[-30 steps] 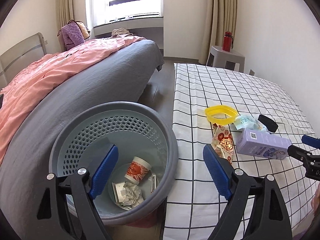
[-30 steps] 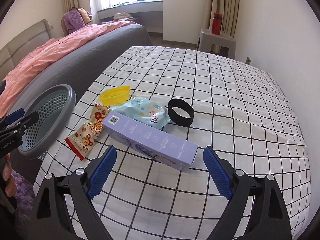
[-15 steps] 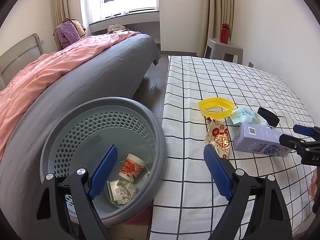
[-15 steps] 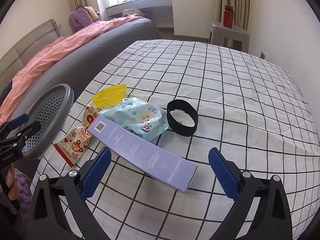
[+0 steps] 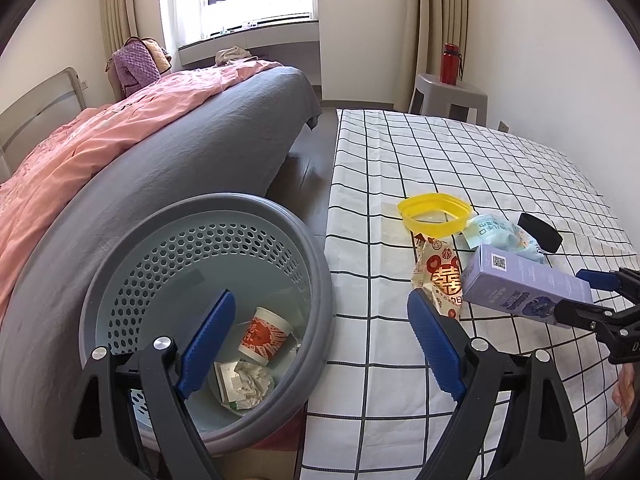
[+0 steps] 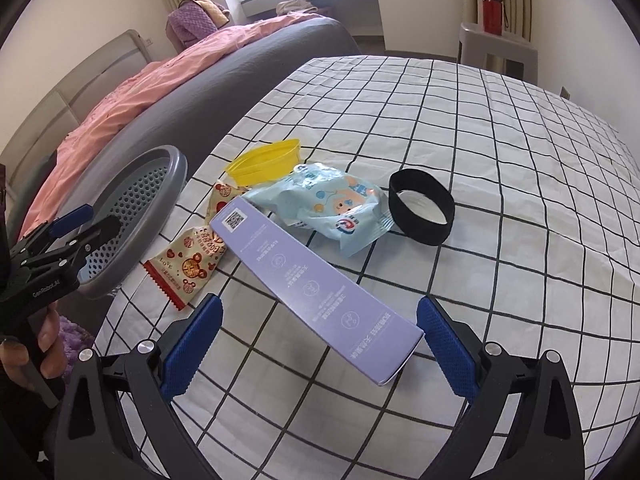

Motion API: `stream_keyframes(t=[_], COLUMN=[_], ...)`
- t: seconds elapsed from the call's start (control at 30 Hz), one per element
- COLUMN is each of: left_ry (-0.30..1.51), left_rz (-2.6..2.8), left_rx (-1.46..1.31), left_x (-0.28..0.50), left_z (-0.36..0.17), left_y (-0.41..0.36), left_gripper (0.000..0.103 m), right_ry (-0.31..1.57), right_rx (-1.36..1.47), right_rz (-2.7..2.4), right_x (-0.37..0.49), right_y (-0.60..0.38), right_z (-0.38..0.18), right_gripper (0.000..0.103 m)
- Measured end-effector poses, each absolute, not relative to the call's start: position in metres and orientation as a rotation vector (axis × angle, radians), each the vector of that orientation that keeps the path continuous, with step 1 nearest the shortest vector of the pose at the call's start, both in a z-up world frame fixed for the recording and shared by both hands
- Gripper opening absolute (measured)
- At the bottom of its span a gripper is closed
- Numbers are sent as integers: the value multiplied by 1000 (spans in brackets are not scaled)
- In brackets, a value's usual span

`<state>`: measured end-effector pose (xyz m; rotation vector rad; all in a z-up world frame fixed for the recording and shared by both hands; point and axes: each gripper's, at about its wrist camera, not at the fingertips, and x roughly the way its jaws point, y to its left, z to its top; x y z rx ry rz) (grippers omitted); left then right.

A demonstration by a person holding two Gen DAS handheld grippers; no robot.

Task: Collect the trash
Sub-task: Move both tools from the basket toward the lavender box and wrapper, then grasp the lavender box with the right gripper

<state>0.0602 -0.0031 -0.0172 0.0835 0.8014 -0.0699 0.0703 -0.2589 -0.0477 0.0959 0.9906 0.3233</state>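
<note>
Your right gripper (image 6: 318, 344) is spread wide, the near end of the box (image 6: 304, 280) between its fingers, untouched. Your left gripper (image 5: 318, 346) gapes empty over the bin (image 5: 316, 248). Close off-centre and the box may swivel, nudging the wrapper (image 6: 188, 258) ahead-left.
</note>
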Motion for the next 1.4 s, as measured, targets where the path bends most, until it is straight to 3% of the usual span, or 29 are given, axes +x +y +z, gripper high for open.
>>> stream_keyframes(t=[0.57, 0.9, 1.17, 1.37, 1.4], left_ry=[783, 780, 783, 786, 786], left_rz=[-48, -43, -41, -46, -47], left_rx=[41, 30, 37, 37, 38], left_x=[55, 56, 56, 56, 56], left_z=[-10, -8, -9, -11, -11], left_y=[16, 20, 21, 20, 20], left_gripper=[84, 84, 84, 84, 84], right_ry=[967, 928, 976, 1033, 1038], right_rx=[174, 86, -18, -112, -116], right_rz=[450, 252, 235, 208, 206], right_x=[28, 54, 78, 83, 83], right_y=[-206, -200, -184, -172, -171], right_z=[-39, -40, -52, -68, -70], right_gripper=[96, 94, 80, 53, 43])
